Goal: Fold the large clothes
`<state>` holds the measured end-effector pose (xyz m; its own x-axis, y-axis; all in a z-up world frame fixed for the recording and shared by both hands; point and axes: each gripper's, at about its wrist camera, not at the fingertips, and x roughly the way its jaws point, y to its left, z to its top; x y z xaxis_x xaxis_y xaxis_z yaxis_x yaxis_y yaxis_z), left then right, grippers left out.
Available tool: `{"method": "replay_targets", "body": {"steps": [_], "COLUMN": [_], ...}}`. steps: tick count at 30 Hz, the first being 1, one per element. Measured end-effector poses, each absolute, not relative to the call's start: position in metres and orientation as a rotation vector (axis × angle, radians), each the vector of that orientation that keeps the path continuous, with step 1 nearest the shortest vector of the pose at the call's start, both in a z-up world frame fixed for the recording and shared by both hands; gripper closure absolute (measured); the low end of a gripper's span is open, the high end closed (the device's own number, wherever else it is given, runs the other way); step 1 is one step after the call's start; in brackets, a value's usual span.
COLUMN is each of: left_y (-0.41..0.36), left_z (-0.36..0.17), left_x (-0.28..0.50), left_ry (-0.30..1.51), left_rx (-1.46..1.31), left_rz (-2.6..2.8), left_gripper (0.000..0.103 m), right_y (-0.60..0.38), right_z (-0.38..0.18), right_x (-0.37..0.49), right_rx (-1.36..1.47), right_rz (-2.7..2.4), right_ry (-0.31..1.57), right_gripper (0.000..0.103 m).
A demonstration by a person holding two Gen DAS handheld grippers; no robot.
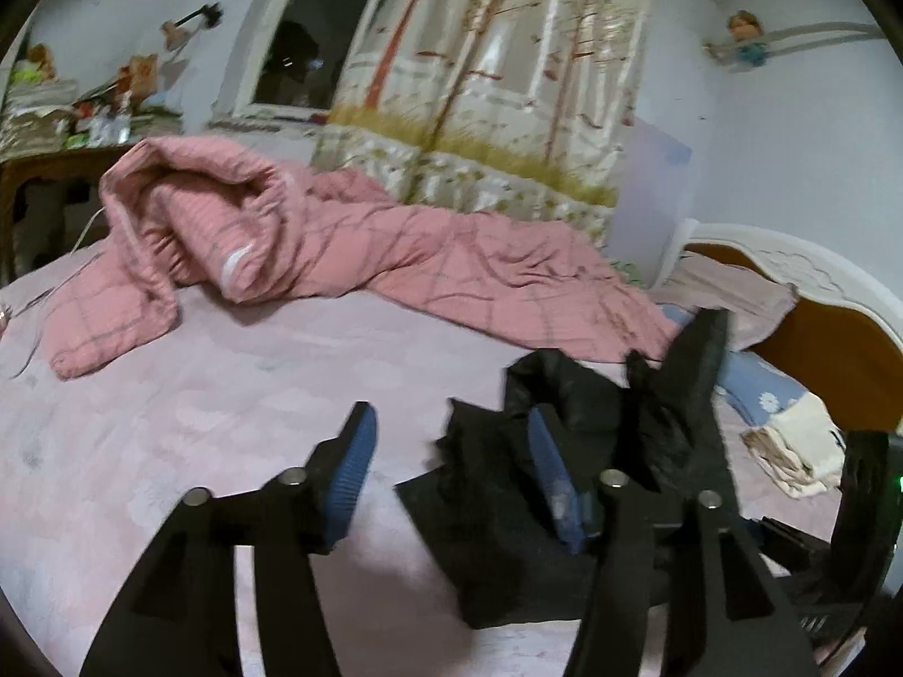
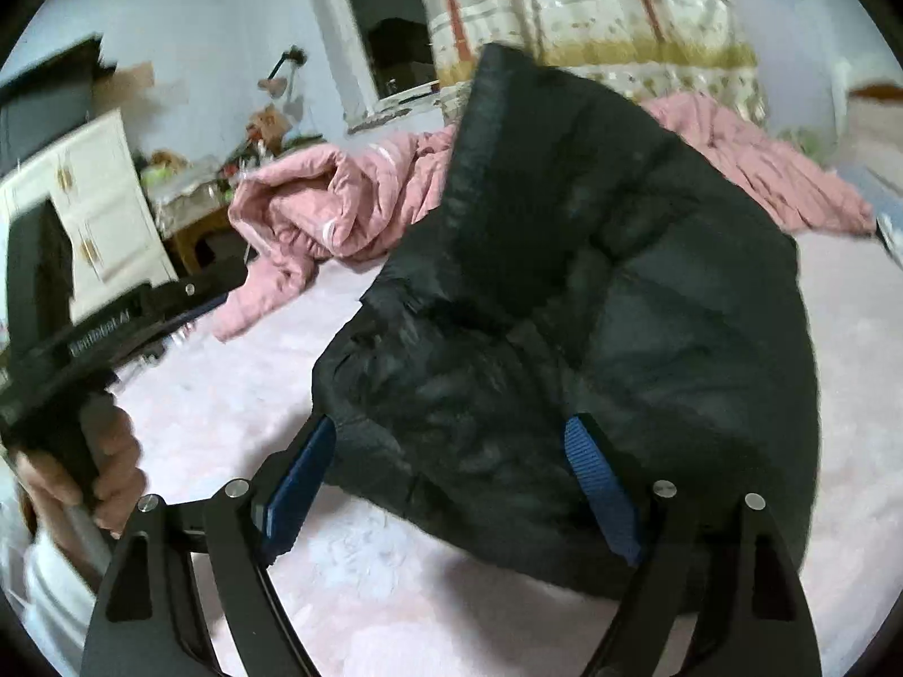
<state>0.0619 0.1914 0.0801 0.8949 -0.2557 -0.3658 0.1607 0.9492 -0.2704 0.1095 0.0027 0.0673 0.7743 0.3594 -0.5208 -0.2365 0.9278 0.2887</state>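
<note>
A: Black padded jacket (image 2: 564,310) is lying bunched on the pink bed (image 1: 197,423). Right gripper (image 2: 457,485) jaws are standing wide, fabric between but pads not pressing. Left gripper (image 1: 451,468) jaws are part open, holding nothing; one pad is lying over the jacket's edge.

B: Risk?

A: Closing here is likely grabbing several layers, so the fold is skewing. Sleeves and hem are hidden in the bunch; edges are blurring.
</note>
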Motion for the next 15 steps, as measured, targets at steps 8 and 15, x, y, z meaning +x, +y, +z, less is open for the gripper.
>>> {"method": "replay_targets", "body": {"steps": [8, 15], "left_y": [0.133, 0.060], "left_z": [0.097, 0.114], "left_x": [0.059, 0.099], "left_ry": [0.372, 0.423], "left_rx": [-0.174, -0.064], "left_rz": [-0.389, -0.438], "left_gripper": [0.011, 0.001], "right_y": [-0.077, -0.101], "right_z": [0.091, 0.059], "right_x": [0.085, 0.109], "right_rx": [0.150, 0.086], "right_rz": [-0.123, 0.007], "right_ry": [0.484, 0.607], "right_gripper": [0.018, 0.018]}}
